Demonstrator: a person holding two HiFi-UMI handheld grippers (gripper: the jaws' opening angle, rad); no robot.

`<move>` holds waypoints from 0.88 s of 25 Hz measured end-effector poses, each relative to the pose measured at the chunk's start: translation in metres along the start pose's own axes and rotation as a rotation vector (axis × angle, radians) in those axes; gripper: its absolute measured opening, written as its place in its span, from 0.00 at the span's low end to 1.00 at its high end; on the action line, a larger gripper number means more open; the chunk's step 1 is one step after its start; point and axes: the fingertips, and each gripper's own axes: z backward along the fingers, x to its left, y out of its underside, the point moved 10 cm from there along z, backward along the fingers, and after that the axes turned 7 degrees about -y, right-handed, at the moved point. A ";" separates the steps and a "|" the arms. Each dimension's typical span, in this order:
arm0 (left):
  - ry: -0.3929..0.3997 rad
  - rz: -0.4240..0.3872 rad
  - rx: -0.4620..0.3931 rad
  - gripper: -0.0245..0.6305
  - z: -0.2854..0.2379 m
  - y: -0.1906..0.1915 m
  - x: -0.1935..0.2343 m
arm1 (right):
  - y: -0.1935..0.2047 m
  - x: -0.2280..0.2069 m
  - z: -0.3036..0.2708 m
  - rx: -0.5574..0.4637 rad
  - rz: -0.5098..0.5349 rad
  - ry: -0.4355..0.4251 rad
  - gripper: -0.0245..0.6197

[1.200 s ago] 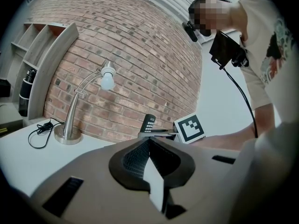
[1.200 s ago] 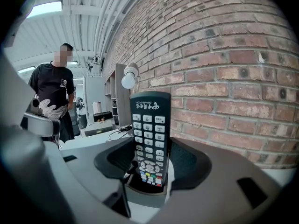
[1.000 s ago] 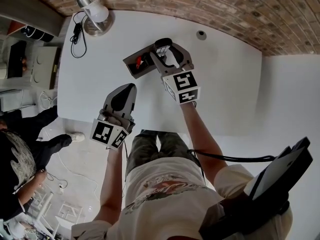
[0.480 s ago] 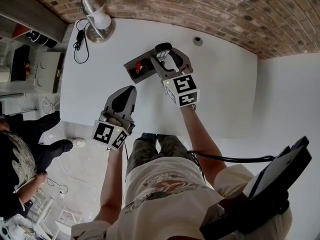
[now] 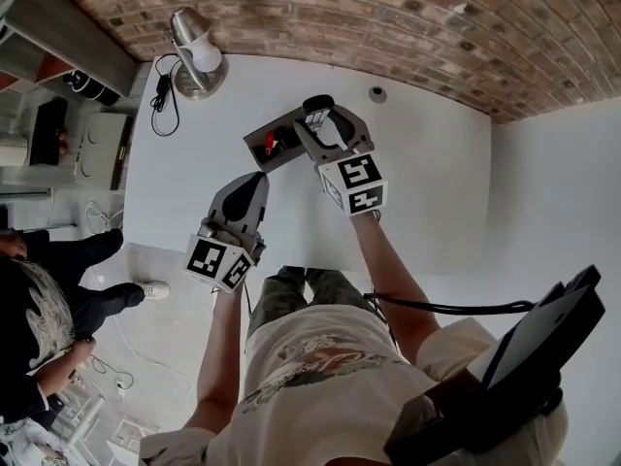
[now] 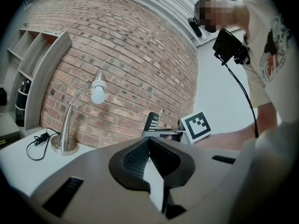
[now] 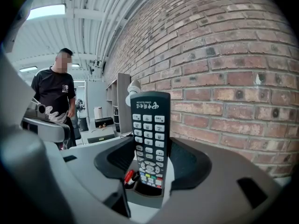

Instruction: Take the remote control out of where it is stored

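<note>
The black remote control (image 7: pixel 149 139) stands upright, its lower end in a grey holder (image 7: pixel 145 197) beside a red pen (image 7: pixel 129 175). My right gripper (image 7: pixel 150 148) is shut on the remote, one pad on each long side. From the head view, the holder (image 5: pixel 264 134) lies on the white table (image 5: pixel 427 183) near the brick wall, and the right gripper (image 5: pixel 315 115) is over its right end. My left gripper (image 5: pixel 257 178) hovers just short of the holder, shut and empty. The left gripper view shows the remote (image 6: pixel 152 121) beyond the shut left gripper (image 6: pixel 149 146).
A chrome desk lamp (image 5: pixel 194 37) with its cord and plug (image 5: pixel 160 90) stands at the table's far left corner. A small round object (image 5: pixel 376 93) sits near the wall. A person in black (image 5: pixel 39 299) stands left of the table. Shelving lines the left wall.
The head camera has tilted, so the whole scene sits lower in the picture. Both grippers keep nearly the same places relative to the holder.
</note>
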 end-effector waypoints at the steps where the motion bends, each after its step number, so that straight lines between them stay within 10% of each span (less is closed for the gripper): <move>1: 0.004 -0.002 -0.001 0.04 0.000 0.000 -0.001 | -0.001 0.000 0.001 -0.002 -0.001 -0.001 0.40; 22: 0.082 0.010 -0.033 0.04 0.022 -0.010 -0.022 | -0.029 0.027 0.035 -0.059 0.025 0.010 0.40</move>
